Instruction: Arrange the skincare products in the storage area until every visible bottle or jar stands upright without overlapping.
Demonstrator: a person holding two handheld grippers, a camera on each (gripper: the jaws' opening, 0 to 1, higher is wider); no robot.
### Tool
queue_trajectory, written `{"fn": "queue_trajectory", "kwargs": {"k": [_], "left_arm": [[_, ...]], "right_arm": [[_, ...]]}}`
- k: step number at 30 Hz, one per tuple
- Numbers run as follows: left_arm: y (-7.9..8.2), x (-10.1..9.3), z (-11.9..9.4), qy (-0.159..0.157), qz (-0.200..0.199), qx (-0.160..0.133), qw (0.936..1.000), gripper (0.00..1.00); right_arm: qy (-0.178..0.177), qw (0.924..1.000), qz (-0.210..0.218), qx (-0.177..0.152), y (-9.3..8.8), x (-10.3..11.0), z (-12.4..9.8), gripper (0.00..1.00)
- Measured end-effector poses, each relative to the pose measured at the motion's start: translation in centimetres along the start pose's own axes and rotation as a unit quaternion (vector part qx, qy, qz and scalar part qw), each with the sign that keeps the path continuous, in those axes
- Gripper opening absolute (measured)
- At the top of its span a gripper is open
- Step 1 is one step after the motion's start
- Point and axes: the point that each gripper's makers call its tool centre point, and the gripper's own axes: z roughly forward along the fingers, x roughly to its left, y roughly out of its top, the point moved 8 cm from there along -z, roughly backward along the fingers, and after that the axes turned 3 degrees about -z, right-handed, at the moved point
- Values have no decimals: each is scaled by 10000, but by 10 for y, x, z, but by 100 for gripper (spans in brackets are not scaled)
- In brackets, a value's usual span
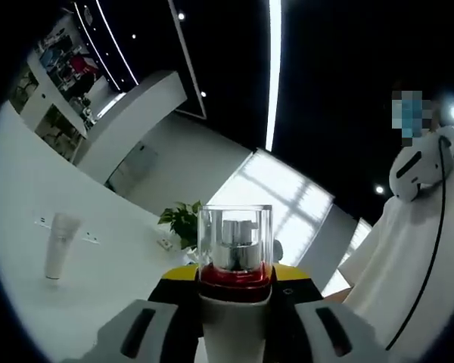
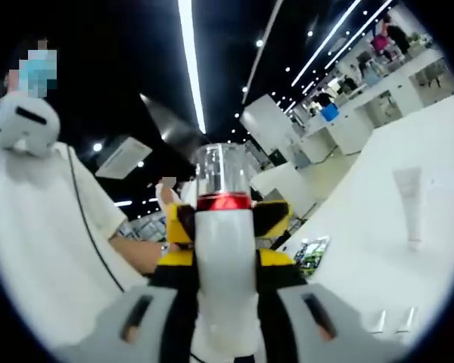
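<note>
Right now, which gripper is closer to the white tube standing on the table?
Too close to call. Left gripper, clamping a red-banded bottle, sees the white tube off its left; right gripper, also clamping one, sees it off its right, similar size.

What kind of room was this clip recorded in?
Probably a large open office or showroom: long white ceiling light strips on a dark ceiling, rows of white desks with people, and a potted green plant by a bright window.

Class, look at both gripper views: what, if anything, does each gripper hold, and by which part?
Each gripper is closed on a white pump bottle with a red collar and clear cap, by its white body below the collar: left gripper on bottle, right gripper on bottle.
</note>
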Motion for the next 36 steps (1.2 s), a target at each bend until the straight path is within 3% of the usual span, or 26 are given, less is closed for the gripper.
{"fn": "queue_trajectory", "kwargs": {"k": [6, 17, 25, 36], "left_arm": [[2, 3, -8, 222, 97, 115, 9996, 33], [13, 2, -16, 414, 157, -109, 9990, 32], [22, -6, -23, 650, 592, -59, 9961, 31], [19, -4, -32, 830, 733, 32, 9938, 30]], "right_arm": [[111, 9998, 157, 59, -2, -5, 8, 27], [118, 9998, 171, 11, 8, -6, 22, 29], [-153, 9994, -284, 88, 13, 1, 34, 32], [-325, 9981, -471, 233, 10, 4, 32, 33]]}}
